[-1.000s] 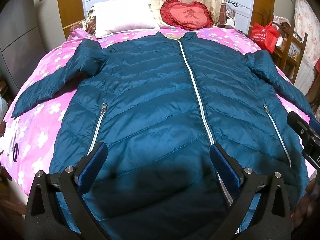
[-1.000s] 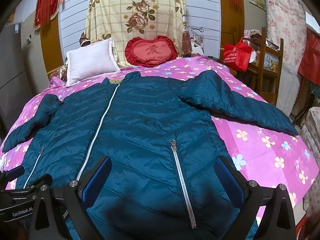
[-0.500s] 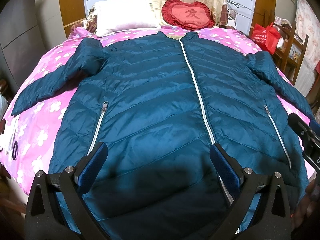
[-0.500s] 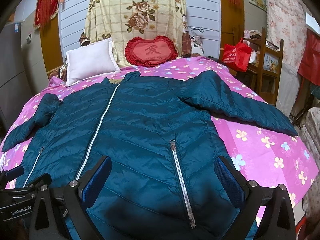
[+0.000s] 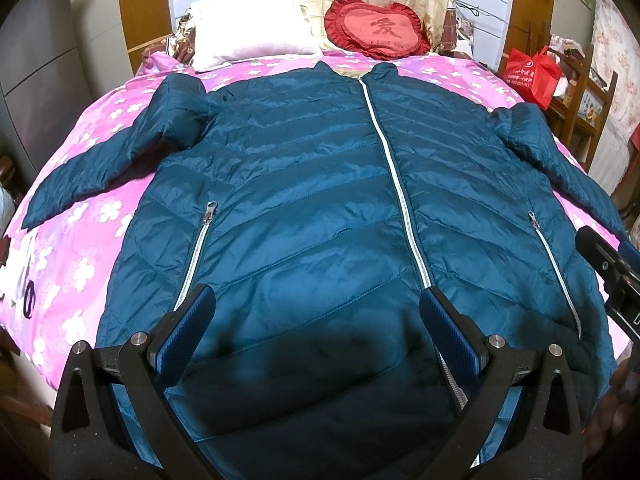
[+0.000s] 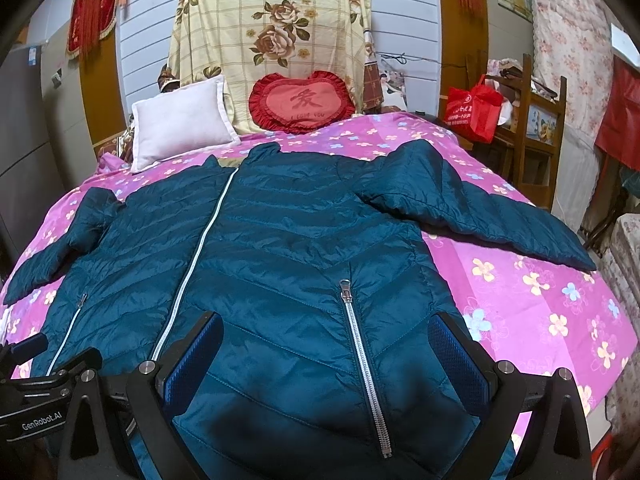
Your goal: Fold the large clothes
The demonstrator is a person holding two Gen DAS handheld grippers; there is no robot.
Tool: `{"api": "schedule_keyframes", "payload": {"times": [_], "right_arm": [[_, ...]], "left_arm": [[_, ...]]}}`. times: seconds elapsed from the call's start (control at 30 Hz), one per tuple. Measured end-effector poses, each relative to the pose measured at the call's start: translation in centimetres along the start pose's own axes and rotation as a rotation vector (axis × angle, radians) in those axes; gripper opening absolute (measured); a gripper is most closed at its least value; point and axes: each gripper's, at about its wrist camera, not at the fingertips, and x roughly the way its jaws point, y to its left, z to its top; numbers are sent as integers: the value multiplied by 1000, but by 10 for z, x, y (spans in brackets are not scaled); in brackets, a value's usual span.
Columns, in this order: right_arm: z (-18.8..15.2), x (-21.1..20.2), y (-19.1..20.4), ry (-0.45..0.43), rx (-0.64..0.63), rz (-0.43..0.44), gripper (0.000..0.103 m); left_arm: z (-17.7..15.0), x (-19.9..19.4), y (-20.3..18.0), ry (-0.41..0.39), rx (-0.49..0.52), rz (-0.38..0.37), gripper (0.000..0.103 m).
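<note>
A teal quilted jacket [image 5: 304, 208] is laid flat, front side up, on a bed [image 5: 92, 216] covered with a pink flowered sheet. Its central zipper [image 5: 396, 184] is closed from collar to hem, and a zipped pocket [image 5: 202, 240] is seen on each front panel. The collar is pointed toward the headboard end, where a white pillow [image 5: 250, 36] and a red heart-shaped cushion [image 5: 376, 28] are propped against a cream rose-patterned cloth [image 6: 276, 28]. Both sleeves are spread outward over the sheet; in the right wrist view the right-hand sleeve [image 6: 480, 208] is stretched toward the bed's edge.

The left claw [image 5: 316, 332] is held above the hem area with its blue-padded fingers [image 5: 186, 332] spread wide, and nothing is gripped between them. The right claw [image 6: 324, 356] is likewise spread wide over the lower right panel, with a pocket zipper [image 6: 362, 364] seen between its fingers; whether the fabric is touched cannot be told. A red bag [image 6: 474, 112] is seen beside a wooden chair [image 6: 540, 136] past the bed.
</note>
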Motion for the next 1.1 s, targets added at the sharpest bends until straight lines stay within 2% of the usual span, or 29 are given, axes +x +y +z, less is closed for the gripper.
{"api": "schedule_keyframes", "payload": {"times": [0.8,1.0,1.1], "right_arm": [[-1,-2,2,-1,-5,-4,102],[0,-4,5,-2,-1,-13,102],[7,-6,6,-19,22,30,102]], "left_arm": [[0,3,1,14,-23,-7,102],[1,6,0,34,-11,14,103],[3,6,4,40,-21,15,103]]}}
